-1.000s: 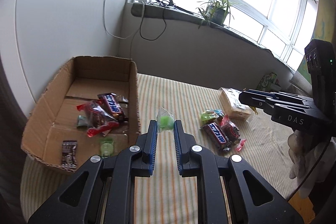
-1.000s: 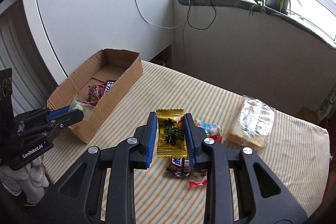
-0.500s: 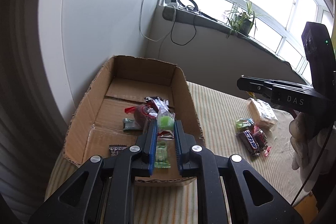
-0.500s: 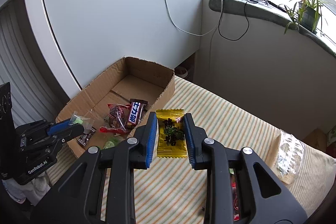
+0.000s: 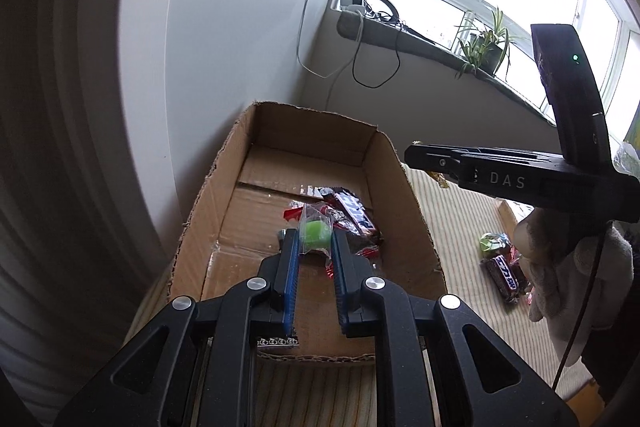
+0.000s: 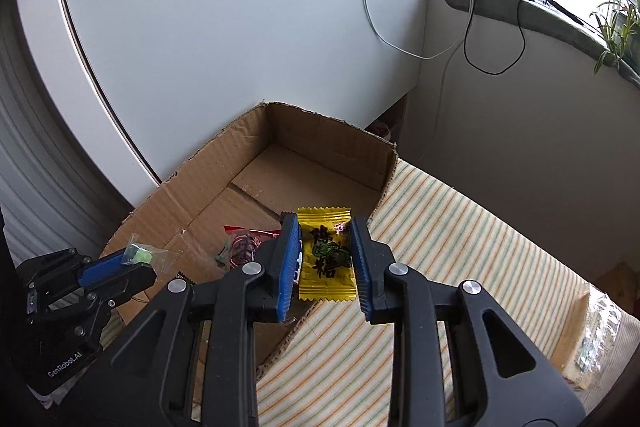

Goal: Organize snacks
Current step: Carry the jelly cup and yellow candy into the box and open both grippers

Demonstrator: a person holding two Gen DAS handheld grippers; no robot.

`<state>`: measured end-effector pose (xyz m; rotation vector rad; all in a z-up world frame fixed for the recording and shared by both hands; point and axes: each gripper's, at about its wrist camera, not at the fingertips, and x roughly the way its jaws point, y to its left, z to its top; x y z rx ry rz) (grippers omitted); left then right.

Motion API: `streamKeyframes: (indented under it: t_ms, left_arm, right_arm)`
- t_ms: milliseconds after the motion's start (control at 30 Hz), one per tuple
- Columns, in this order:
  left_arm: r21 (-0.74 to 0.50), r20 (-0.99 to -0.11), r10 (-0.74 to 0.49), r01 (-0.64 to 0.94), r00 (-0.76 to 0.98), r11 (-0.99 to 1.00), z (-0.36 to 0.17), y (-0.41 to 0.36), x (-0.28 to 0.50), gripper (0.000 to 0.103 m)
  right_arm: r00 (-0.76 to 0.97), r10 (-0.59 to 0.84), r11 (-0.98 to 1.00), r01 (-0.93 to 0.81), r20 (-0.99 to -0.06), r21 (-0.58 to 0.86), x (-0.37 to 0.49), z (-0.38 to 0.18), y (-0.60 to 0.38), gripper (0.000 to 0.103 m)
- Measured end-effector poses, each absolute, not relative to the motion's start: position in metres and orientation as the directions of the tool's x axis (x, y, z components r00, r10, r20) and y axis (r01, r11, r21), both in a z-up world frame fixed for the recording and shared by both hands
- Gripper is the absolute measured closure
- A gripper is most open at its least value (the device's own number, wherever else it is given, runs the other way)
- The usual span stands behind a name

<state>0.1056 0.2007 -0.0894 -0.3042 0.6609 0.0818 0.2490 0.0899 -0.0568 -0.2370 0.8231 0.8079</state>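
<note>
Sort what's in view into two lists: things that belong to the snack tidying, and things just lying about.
Part of the job:
- cardboard box
- green candy held in left gripper
- yellow candy packet held in right gripper
- chocolate bar already in the box
- loose snacks on the striped cloth

Just lying about:
- potted plant
- cables
- windowsill

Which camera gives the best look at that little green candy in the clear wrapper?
The left wrist view: the green candy sits centred and close, shut in the left gripper above the cardboard box. The right wrist view shows it small at the left edge.
</note>
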Motion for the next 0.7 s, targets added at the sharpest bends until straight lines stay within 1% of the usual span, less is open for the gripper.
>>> streamKeyframes:
  t_ms: [400, 433, 467, 533, 567, 700]
  left_arm:
    - [-0.271, -0.616, -0.025, -0.183, 0.787, 0.945, -0.091, 0.204, 0.106, 0.088]
    - [-0.271, -0.618, -0.025, -0.183, 0.786, 0.945, -0.09, 0.203, 0.105, 0.083]
    - [-0.271, -0.618, -0.023, -0.185, 0.785, 0.945, -0.09, 0.203, 0.106, 0.071]
    - [-0.273, -0.613, -0.014, -0.195, 0.79, 0.942, -0.089, 0.203, 0.104, 0.057]
    - [-0.272, -0.611, -0.011, -0.197, 0.791, 0.942, -0.088, 0.203, 0.104, 0.057]
    - [-0.271, -0.608, -0.007, -0.2, 0.794, 0.942, -0.085, 0.201, 0.102, 0.057]
  right_arm:
    - [0.363, 0.566, 0.654, -0.745, -0.741, 0.135, 0.249, -0.061, 0.105, 0.076]
    - [0.359, 0.568, 0.651, -0.747, -0.741, 0.136, 0.248, -0.06, 0.105, 0.073]
    - [0.364, 0.567, 0.652, -0.747, -0.739, 0.132, 0.247, -0.059, 0.104, 0.061]
    - [0.378, 0.577, 0.653, -0.746, -0.724, 0.13, 0.244, -0.056, 0.101, 0.045]
    - [0.384, 0.579, 0.654, -0.745, -0.719, 0.129, 0.244, -0.054, 0.099, 0.042]
    - [0.399, 0.581, 0.661, -0.74, -0.709, 0.125, 0.241, -0.048, 0.092, 0.041]
